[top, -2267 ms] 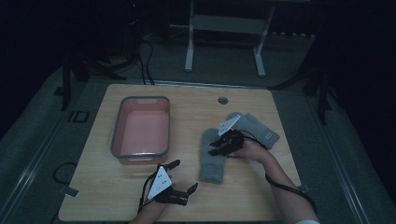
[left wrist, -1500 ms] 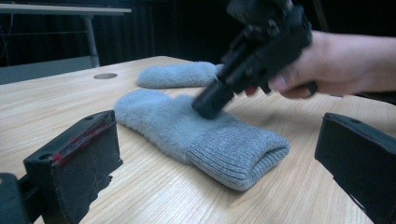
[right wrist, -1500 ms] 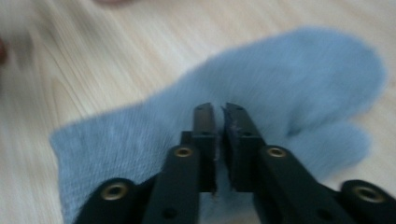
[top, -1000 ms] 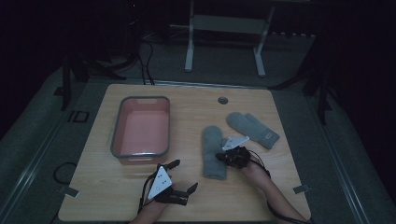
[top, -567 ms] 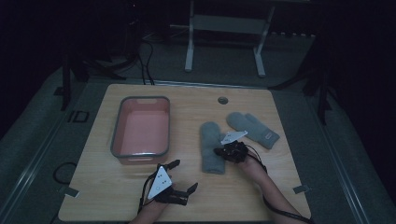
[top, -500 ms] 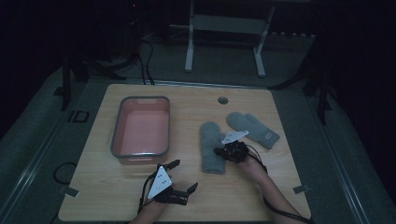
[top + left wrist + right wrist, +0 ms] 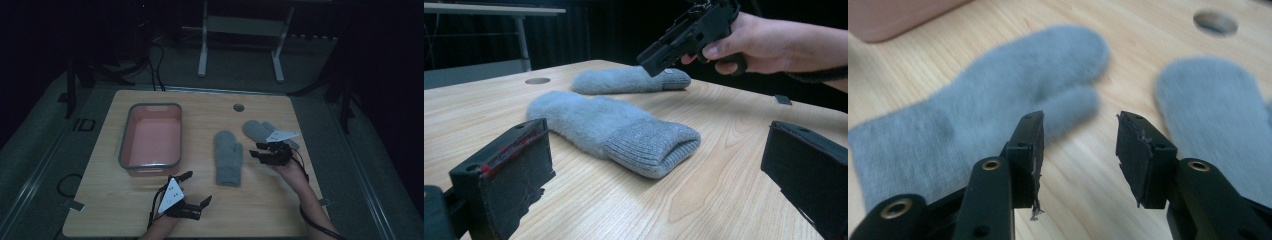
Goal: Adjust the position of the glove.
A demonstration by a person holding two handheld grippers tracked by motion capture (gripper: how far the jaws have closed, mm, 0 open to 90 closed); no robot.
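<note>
1. Currently the right gripper hangs over bare wood between the two grey mittens, part spread with nothing between its pads; its jaws have just been opening.
2. Left gripper sits at the near edge of the table, spread wide and empty, aimed at the cuff of the near mitten.
3. Near mitten lies flat mid-table, cuff toward the person, thumb on its right side. Far mitten lies right of it and farther back, partly hidden by the right gripper's plate in the high view. The two are apart, not touching.
4. Pink tray is at the left, well apart from both mittens and looks empty.
5. Risk: if the mittens are meant for the tray, a pinch on a thumb or fingertip would likely let the rest droop, drag over the wood and catch on the tray rim. Cuff is the safer grab.
6. Risk: soft knit. A shallow pinch could take fluff only and slip out on the lift.
7. Risk: the right gripper is close above the far mitten; coming down off-target could shove it toward the right edge.
8. Count: 2 mittens, 1 tray, 2 grippers, 1 round hole in the tabletop.
</note>
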